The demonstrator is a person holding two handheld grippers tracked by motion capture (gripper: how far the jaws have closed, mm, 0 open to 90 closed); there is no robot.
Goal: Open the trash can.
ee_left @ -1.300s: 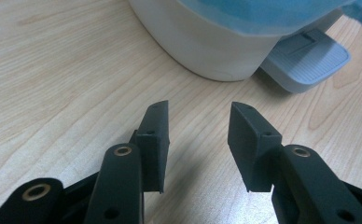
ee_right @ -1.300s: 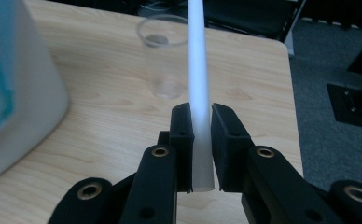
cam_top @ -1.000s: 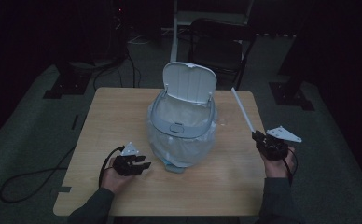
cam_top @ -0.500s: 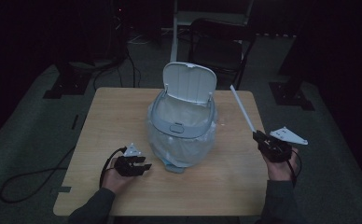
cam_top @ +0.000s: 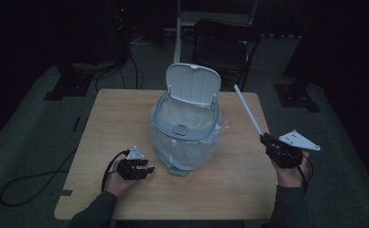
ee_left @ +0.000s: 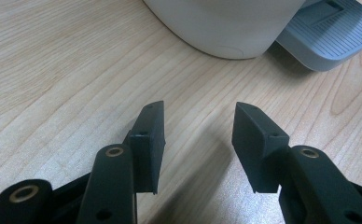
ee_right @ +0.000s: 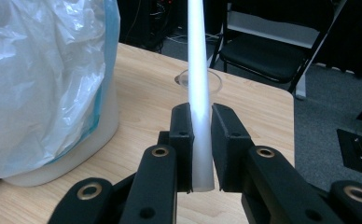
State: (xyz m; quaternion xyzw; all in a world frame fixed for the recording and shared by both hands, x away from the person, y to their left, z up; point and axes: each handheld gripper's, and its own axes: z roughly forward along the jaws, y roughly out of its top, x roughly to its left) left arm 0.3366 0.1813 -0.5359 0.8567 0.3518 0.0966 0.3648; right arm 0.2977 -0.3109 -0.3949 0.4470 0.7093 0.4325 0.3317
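A white pedal bin [cam_top: 185, 133] lined with a clear plastic bag stands mid-table, its lid [cam_top: 193, 85] raised. My left gripper [cam_top: 147, 172] rests on the table just left of the bin's foot. Its jaws have just been opening and stand open with nothing between them [ee_left: 198, 123], facing the bin's base [ee_left: 226, 23] and grey pedal [ee_left: 326, 32]. My right gripper [cam_top: 264, 138] hovers at the table's right edge, shut on the lower end of a long white stick [cam_top: 248, 111] that slants up and away. The pads clamp the stick [ee_right: 199, 56] beside the bag [ee_right: 39, 79].
The wooden table [cam_top: 121, 118] has bare room left and front of the bin. A clear plastic cup [ee_right: 216, 81] sits on the table behind the stick. A dark folding chair [cam_top: 225, 47] stands beyond the far edge. A cable [cam_top: 30, 183] trails off the left side.
My right hand has lifted a little and drifted toward the right edge with the stick still in its grip. The left hand has stayed put beside the bin.
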